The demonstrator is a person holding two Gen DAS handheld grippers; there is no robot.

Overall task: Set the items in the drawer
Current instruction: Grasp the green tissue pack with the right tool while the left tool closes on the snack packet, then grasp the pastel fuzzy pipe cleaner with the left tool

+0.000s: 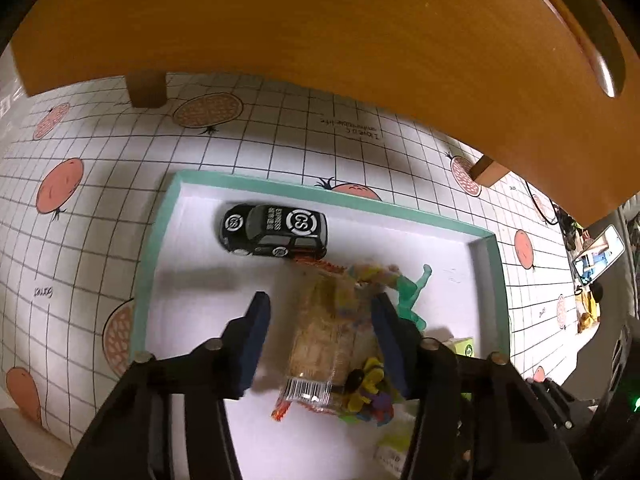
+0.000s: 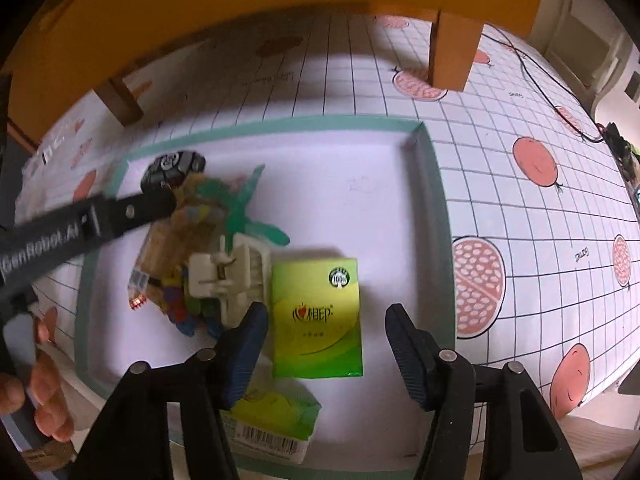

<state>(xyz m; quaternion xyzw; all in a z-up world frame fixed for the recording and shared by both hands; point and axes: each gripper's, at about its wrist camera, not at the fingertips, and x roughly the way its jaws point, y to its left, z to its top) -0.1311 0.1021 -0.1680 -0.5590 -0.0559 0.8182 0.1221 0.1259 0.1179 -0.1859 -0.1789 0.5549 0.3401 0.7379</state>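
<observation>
Grid-patterned tablecloth (image 2: 500, 200) lies beneath a green-rimmed drawer (image 2: 434, 200) holding a snack packet (image 1: 320, 340), toy car (image 1: 274, 230) and tissue pack (image 2: 316, 316); left gripper (image 1: 320, 332) straddles the packet, jaws apart, while right gripper (image 2: 326, 344) hovers open over the tissues

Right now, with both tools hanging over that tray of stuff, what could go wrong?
The left tool is open around the snack packet, which lies on a heap with a green figure and coloured pieces; closing might catch those too. The right tool is open over a green tissue pack, beside a white clip it could bump.
</observation>
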